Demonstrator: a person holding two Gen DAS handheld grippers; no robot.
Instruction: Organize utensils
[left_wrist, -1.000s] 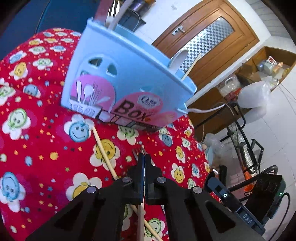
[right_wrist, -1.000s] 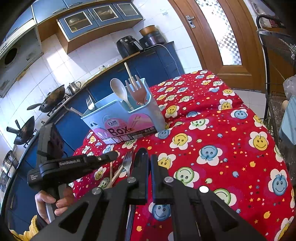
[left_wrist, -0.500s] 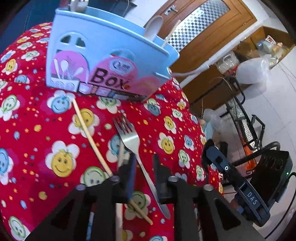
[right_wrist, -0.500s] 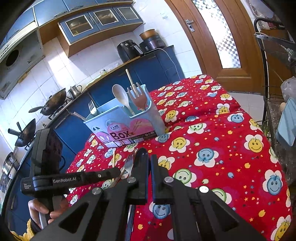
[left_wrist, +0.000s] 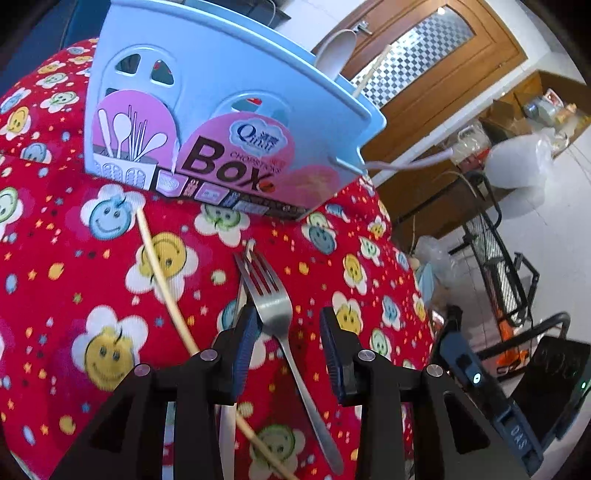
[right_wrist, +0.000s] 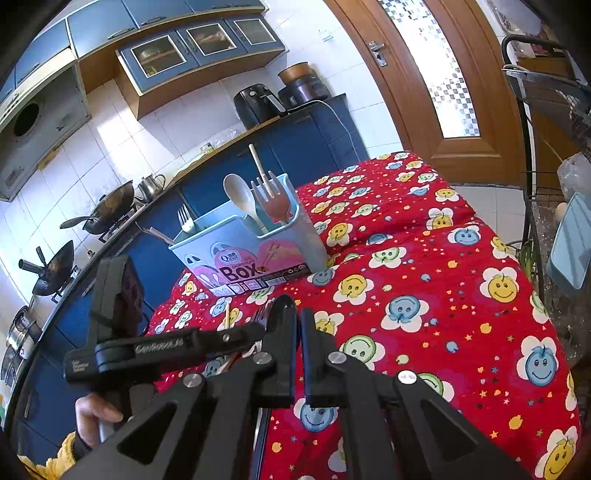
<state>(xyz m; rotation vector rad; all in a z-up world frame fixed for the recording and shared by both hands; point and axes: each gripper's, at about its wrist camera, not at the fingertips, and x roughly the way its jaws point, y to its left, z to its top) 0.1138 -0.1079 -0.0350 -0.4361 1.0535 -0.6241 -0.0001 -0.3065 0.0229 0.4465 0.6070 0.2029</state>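
My left claw (left_wrist: 290, 321) has just been opening; its jaws now straddle the fork (left_wrist: 275, 306) ungripped, ready to close. My right claw (right_wrist: 298, 325) stays clenched, empty.

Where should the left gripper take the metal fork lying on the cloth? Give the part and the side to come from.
Grip the fork at its narrow neck, just behind the tines, coming from above. It lies flat on the red cloth, handle toward the camera. The left gripper has just been opening, its fingers either side of the neck, not pressing. A chopstick lies close alongside; keep clear.
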